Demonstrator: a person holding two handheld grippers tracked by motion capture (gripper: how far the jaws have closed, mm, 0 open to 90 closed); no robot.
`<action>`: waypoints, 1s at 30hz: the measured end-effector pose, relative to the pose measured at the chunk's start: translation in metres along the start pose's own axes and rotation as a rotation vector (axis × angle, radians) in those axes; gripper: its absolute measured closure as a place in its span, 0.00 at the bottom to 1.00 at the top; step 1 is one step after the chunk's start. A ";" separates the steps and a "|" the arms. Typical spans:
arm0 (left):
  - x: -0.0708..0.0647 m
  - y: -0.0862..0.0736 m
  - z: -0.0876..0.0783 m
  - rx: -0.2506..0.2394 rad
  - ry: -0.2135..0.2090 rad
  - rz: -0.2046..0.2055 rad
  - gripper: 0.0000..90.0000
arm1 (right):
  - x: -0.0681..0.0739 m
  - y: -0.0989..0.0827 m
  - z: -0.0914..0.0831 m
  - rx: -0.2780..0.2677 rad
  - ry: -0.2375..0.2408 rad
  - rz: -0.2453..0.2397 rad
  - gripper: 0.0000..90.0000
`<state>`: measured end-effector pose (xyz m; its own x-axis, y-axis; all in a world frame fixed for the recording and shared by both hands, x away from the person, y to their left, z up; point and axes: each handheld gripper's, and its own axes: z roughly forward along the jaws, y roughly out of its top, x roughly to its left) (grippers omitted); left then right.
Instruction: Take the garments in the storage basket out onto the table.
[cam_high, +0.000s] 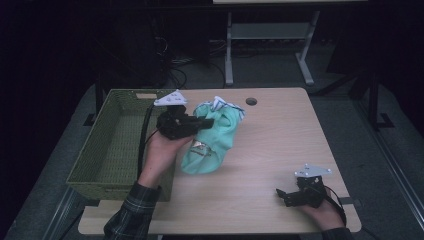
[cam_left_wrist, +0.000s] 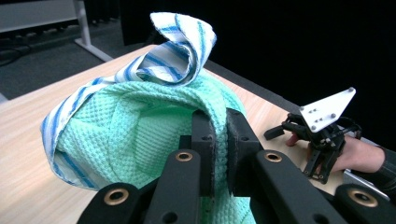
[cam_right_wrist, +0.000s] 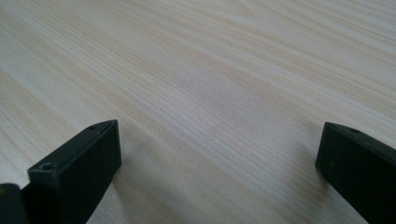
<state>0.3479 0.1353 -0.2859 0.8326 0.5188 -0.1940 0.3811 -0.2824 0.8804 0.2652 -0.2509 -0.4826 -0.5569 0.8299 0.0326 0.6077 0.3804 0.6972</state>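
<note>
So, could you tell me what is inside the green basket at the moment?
The green basket shows only its bare woven floor in the high view. The left gripper and the forearm cover its right inner wall; the green towel hangs outside.

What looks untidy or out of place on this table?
The green towel is crumpled in a heap beside the basket, not inside it, with a striped cloth twisted up on top. The left tool pinches a fold of it.
</note>
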 end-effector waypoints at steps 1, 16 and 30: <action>-0.001 0.000 0.003 0.003 -0.003 0.001 0.92 | 0.000 0.000 0.000 0.000 0.000 0.001 0.00; -0.021 -0.010 0.051 0.069 -0.045 0.014 0.93 | 0.000 0.000 0.000 -0.001 -0.001 -0.002 0.00; -0.029 -0.025 0.083 0.120 -0.052 0.005 0.93 | 0.000 0.000 0.000 0.000 -0.001 0.002 0.00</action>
<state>0.3474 0.0605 -0.3379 0.8532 0.4754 -0.2145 0.4195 -0.3813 0.8238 0.2651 -0.2508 -0.4826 -0.5555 0.8308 0.0334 0.6089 0.3791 0.6968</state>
